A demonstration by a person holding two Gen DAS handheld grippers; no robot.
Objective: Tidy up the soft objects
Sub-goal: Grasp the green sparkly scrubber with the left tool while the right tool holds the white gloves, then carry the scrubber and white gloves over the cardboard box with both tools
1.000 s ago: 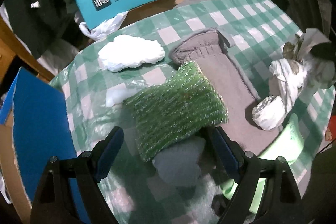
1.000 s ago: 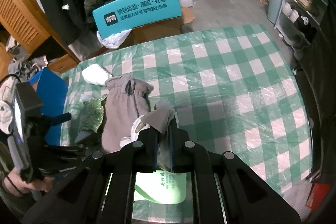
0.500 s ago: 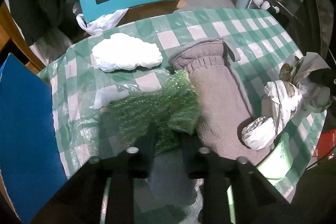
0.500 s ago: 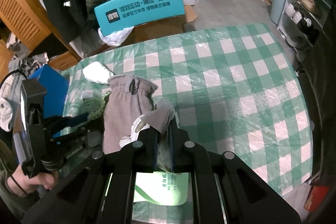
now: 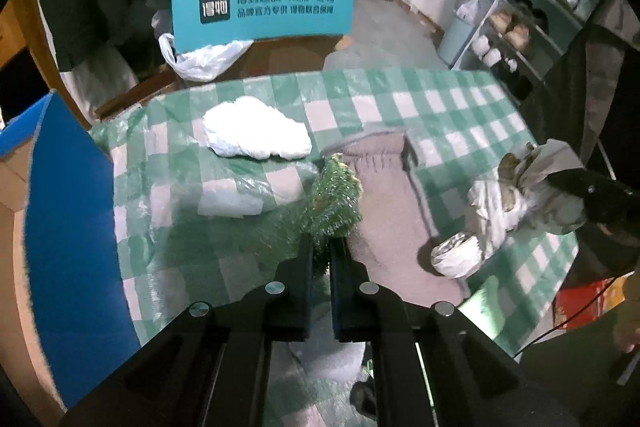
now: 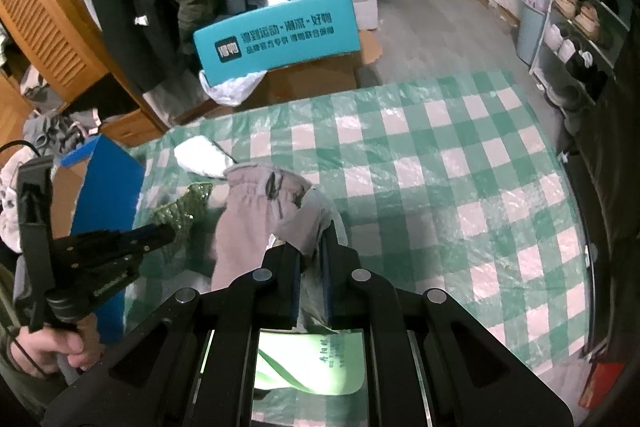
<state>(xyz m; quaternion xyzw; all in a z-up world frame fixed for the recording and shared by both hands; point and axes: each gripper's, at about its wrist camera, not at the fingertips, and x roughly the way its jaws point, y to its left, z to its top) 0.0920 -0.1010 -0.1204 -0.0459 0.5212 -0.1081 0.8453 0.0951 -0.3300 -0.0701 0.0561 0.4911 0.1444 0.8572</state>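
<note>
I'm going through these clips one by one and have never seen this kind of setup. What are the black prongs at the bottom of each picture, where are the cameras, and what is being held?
No robot arm here: a person carries a hand-held gripper in each hand, with a fisheye camera on each looking along its two fingers. The prongs are those fingers.

In the left wrist view, the left hand-held gripper is shut on a green bubble-wrap sheet. In the right wrist view, the right hand-held gripper is shut on a grey glove, pinching a part near its cuff.

Both lie on a green checked tablecloth, which also carries a white crumpled wad. A pale green packet lies under the right gripper.
</note>
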